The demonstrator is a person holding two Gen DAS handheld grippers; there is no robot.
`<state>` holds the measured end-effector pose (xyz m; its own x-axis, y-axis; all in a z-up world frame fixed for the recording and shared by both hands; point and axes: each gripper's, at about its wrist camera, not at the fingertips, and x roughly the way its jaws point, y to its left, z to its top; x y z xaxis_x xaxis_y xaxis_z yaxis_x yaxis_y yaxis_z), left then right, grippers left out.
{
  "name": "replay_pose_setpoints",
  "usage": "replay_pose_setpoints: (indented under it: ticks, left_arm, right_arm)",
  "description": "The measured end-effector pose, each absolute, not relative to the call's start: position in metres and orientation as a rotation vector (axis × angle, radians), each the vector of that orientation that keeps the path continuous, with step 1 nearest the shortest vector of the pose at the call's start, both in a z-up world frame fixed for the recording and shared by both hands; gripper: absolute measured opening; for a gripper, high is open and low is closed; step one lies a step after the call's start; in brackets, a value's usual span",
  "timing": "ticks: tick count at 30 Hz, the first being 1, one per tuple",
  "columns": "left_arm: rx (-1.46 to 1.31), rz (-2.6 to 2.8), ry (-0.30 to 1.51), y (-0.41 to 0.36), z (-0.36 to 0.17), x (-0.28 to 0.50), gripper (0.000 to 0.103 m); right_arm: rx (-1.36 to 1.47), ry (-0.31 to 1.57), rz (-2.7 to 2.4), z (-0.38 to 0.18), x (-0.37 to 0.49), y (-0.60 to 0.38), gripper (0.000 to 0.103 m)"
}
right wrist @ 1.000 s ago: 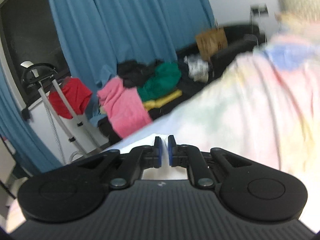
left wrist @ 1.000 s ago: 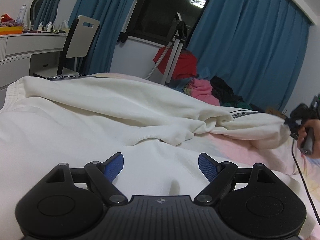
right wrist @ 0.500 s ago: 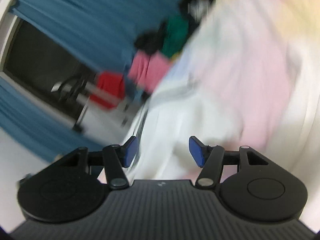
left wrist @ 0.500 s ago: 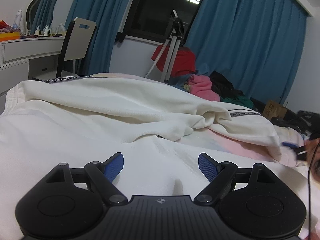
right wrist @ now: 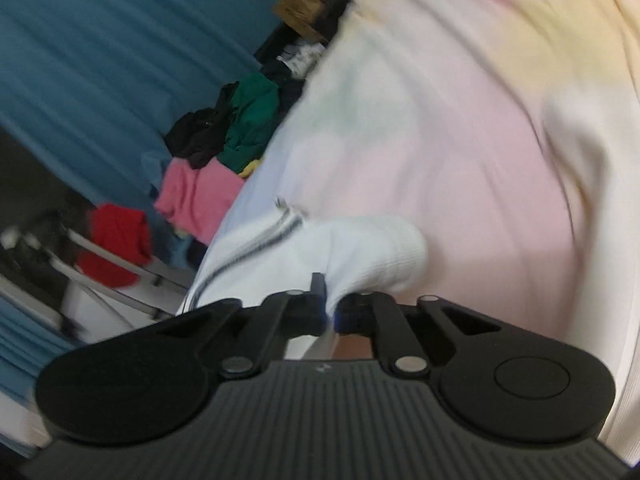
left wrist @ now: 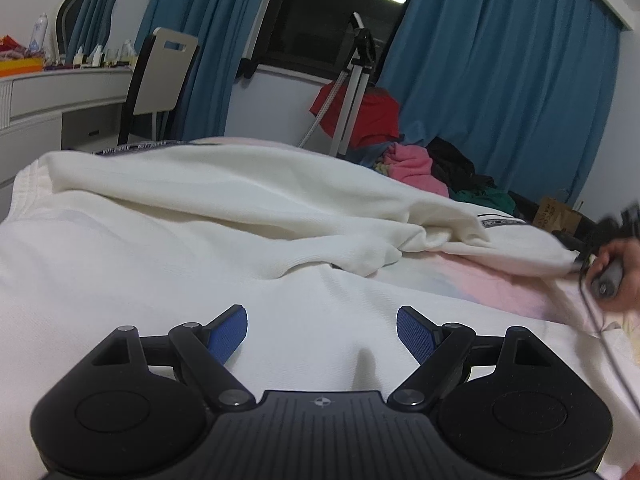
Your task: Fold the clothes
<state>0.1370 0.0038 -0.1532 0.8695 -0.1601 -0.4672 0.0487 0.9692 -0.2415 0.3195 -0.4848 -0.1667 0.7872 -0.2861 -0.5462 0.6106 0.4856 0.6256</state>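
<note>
Bed (left wrist: 500, 284), white garment (left wrist: 200, 216), seemingly claw-pinched

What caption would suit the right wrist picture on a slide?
Right gripper, jaws just closed, pinches the ribbed cuff of a white striped sweatshirt on a pastel bedsheet.

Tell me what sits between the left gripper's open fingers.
In the left wrist view, the left gripper has only flat white sweatshirt fabric between its blue fingers, which aren't pinching it.
</note>
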Motion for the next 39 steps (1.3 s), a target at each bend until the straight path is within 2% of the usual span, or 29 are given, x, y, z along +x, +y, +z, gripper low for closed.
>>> replay_pose_setpoints:
  ticks: [5, 8, 10, 18, 22, 26, 32, 38, 39]
  left_arm:
    - [-0.229, -0.112, 0.503, 0.009, -0.15, 0.137, 0.084]
    - [-0.218, -0.111, 0.482, 0.014, -0.142, 0.133, 0.084]
    - [-0.215, -0.111, 0.468, 0.018, -0.137, 0.13, 0.084]
    - [-0.2, -0.111, 0.448, 0.025, -0.124, 0.121, 0.084]
    - [-0.198, -0.109, 0.45, 0.025, -0.12, 0.117, 0.084]
    - [-0.198, -0.103, 0.457, 0.027, -0.117, 0.114, 0.084]
    - [-0.156, -0.105, 0.475, 0.021, -0.113, 0.106, 0.084]
    - [-0.128, -0.125, 0.49, 0.011, -0.11, 0.097, 0.084]
    - [-0.122, -0.127, 0.485, 0.01, -0.108, 0.095, 0.084]
  right_arm:
    - [0.634, 0.25, -0.46, -0.074, 0.341, -0.488, 0.006]
    - [0.599, 0.168, -0.446, -0.059, 0.329, -0.508, 0.006]
    - [0.604, 0.175, -0.467, -0.073, 0.314, -0.529, 0.006]
    - [0.765, 0.367, -0.619, -0.207, 0.23, -0.586, 0.006]
    - [0.754, 0.369, -0.598, -0.206, 0.227, -0.583, 0.006]
    - [0.734, 0.318, -0.587, -0.183, 0.228, -0.584, 0.006]
    - [0.626, 0.367, -0.587, -0.215, 0.2, -0.576, 0.006]
    - [0.458, 0.357, -0.542, -0.195, 0.184, -0.542, 0.011]
    - [0.444, 0.36, -0.535, -0.189, 0.182, -0.537, 0.015]
